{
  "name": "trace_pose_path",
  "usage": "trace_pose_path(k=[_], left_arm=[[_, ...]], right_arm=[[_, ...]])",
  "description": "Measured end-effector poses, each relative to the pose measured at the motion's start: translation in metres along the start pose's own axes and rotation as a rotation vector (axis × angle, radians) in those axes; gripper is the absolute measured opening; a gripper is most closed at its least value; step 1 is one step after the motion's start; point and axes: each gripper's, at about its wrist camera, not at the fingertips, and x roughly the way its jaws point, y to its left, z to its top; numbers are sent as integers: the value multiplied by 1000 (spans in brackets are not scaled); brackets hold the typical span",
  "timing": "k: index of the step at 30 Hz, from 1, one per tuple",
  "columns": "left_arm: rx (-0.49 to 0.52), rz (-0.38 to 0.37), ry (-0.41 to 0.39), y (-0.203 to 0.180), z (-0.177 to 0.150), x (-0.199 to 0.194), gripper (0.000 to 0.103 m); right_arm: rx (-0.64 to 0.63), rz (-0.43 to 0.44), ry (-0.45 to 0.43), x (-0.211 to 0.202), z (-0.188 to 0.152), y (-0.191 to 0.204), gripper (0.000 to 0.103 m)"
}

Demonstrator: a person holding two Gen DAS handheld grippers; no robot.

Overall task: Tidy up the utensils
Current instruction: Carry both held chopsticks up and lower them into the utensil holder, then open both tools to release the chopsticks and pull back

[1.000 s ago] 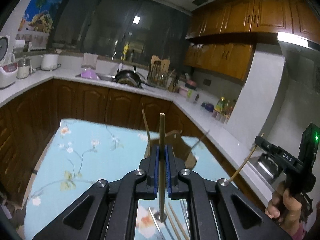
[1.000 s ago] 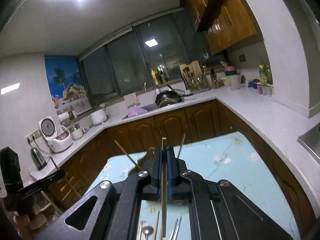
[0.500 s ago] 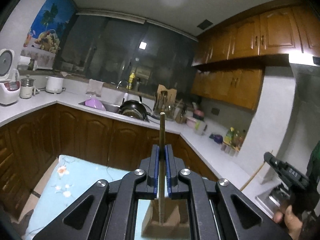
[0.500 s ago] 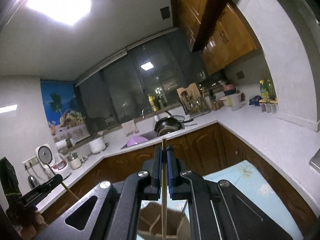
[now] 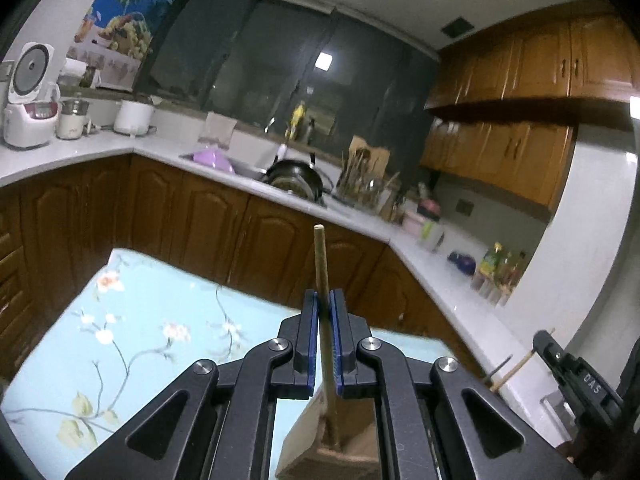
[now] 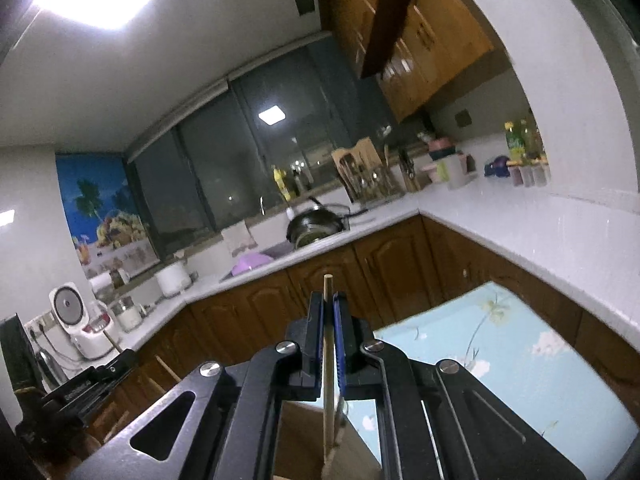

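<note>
My left gripper (image 5: 323, 296) is shut on a wooden chopstick (image 5: 320, 256) that stands nearly upright between the blue pads. Its lower end reaches down to a brown wooden holder (image 5: 304, 448) just under the jaws. My right gripper (image 6: 328, 300) is likewise shut on a second upright chopstick (image 6: 328, 286), whose lower end hangs over the same holder (image 6: 300, 436). Each gripper also shows in the other's view: the right gripper (image 5: 576, 372) at the right edge with its chopstick (image 5: 516, 368), the left gripper (image 6: 88, 384) at the lower left.
The holder stands on a table with a light blue floral cloth (image 5: 140, 340). Brown cabinets (image 5: 208, 220) under a white counter (image 5: 452, 284) wrap around behind and to the right. A pan (image 5: 296, 176), a utensil rack (image 5: 366, 176) and a rice cooker (image 5: 30, 92) sit on the counter.
Both grippers have carried their chopsticks forward and down over the wooden holder. The loose utensils on the cloth have dropped out of view. Neither grip has changed.
</note>
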Motion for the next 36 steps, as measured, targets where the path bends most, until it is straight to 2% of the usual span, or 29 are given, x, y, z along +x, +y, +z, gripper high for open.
trace_pose_path(k=[4, 9, 11, 12, 16, 19, 20, 22, 24, 26, 27, 28, 29, 30, 32, 36], left_arm=[[20, 6, 50, -3, -15, 18, 6], [51, -6, 76, -3, 1, 28, 6], [51, -9, 77, -1, 9, 28, 6], [50, -10, 76, 5, 14, 15, 6], [52, -9, 84, 7, 15, 6, 6], [57, -10, 96, 8, 18, 5, 6], [55, -11, 102, 8, 19, 5, 6], [47, -14, 110, 8, 20, 2, 8], [37, -18, 117, 9, 23, -4, 22], [25, -20, 108, 11, 24, -15, 52], [20, -21, 95, 12, 24, -22, 59], [17, -15, 83, 14, 24, -29, 70], [11, -9, 73, 17, 23, -37, 77], [4, -10, 67, 20, 22, -45, 80], [-8, -6, 71, 28, 17, -57, 87], [-9, 17, 87, 37, 2, -83, 92]], right_arm=[[0, -8, 54, 11, -14, -5, 5], [-11, -3, 78, 13, -16, -7, 5], [-9, -1, 89, 14, -13, -7, 5], [-11, -1, 92, 15, -13, -8, 5], [-3, 5, 108, 16, -11, -8, 6], [12, 19, 125, 17, -10, -10, 11], [15, 26, 127, 15, -10, -10, 16], [20, 40, 123, 10, -8, -10, 33], [34, 59, 106, 2, -6, -11, 67], [45, 64, 80, -9, -4, -13, 78], [53, 67, 71, -15, -3, -14, 84], [60, 67, 65, -18, -2, -14, 87], [71, 71, 55, -25, -1, -16, 96], [79, 72, 48, -30, 0, -18, 103], [91, 76, 47, -43, -1, -20, 103], [89, 82, 86, -62, -6, -19, 103]])
